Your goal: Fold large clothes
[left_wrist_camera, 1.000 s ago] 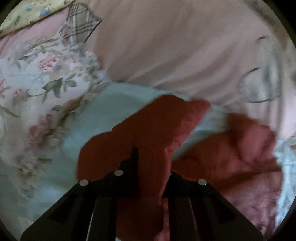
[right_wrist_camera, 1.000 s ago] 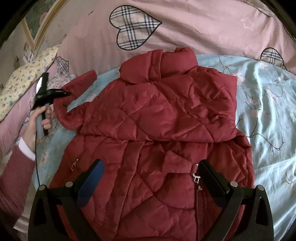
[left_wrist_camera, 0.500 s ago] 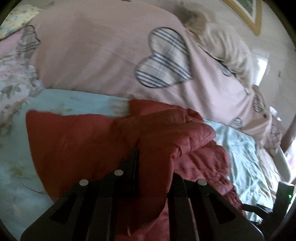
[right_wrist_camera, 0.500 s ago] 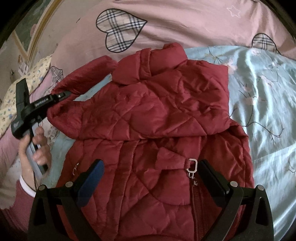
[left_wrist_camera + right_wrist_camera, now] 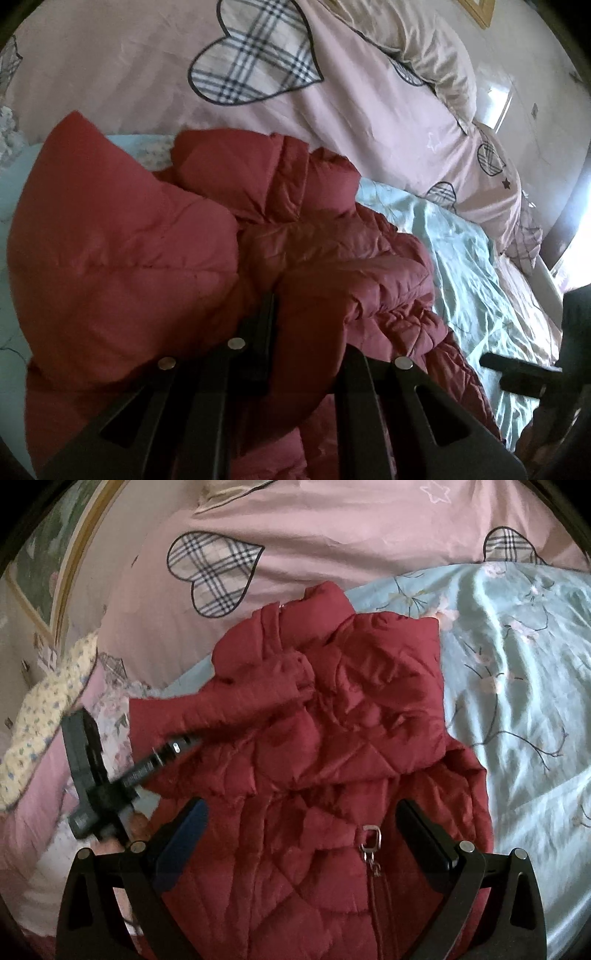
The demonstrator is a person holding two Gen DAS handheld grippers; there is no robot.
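The red quilted jacket (image 5: 332,738) is lying on the pale blue sheet (image 5: 517,664) of the bed. The left tongs (image 5: 184,744) are clamping its sleeve (image 5: 122,258) over the jacket body; the right tongs (image 5: 299,830) are hovering wide, gripping nothing.

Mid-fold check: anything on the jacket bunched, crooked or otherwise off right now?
Yes: the sleeve held by the left gripper lies bunched across the red jacket near the collar, not flat. Right gripper hovers open above the zipper pull.
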